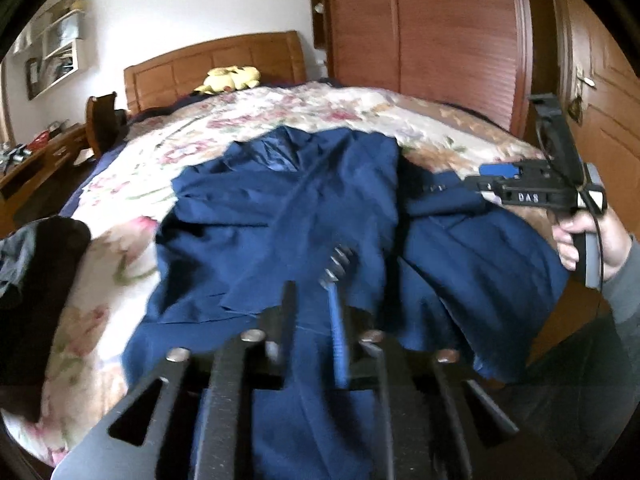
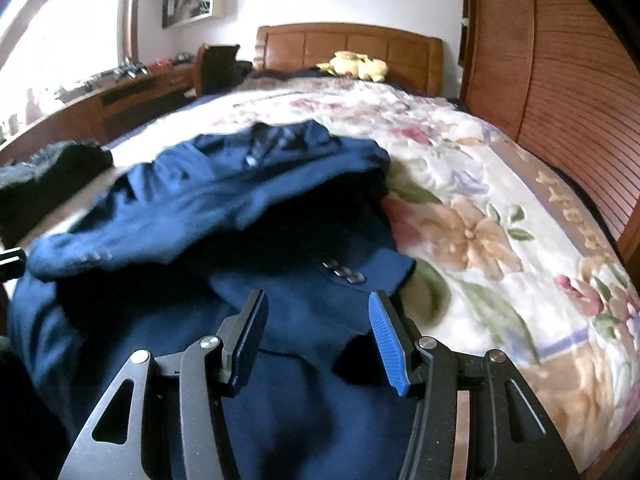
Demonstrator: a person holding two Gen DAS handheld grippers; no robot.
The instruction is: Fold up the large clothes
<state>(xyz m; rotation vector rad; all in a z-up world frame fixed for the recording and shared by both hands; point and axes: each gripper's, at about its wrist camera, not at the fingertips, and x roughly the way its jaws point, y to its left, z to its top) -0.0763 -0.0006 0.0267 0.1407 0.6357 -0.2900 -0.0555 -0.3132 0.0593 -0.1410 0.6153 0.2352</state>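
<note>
Left wrist view: navy jacket [image 1: 304, 208] spread on the floral bed [image 1: 132, 248]; left hand-held gripper [image 1: 310, 300] slightly parted over it, right hand-held gripper [image 2: 318, 336] released, gripping nothing

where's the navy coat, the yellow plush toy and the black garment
navy coat [image 1: 304, 200], left wrist view, middle of its front
yellow plush toy [image 1: 230, 79], left wrist view, its body
black garment [image 2: 60, 168], right wrist view, its top

We're in a home bedroom: a bed [image 1: 248, 128] with floral bedspread, wooden headboard [image 2: 352, 46], yellow plush toy [image 2: 354, 65], louvered wardrobe [image 1: 432, 32] alongside.
</note>
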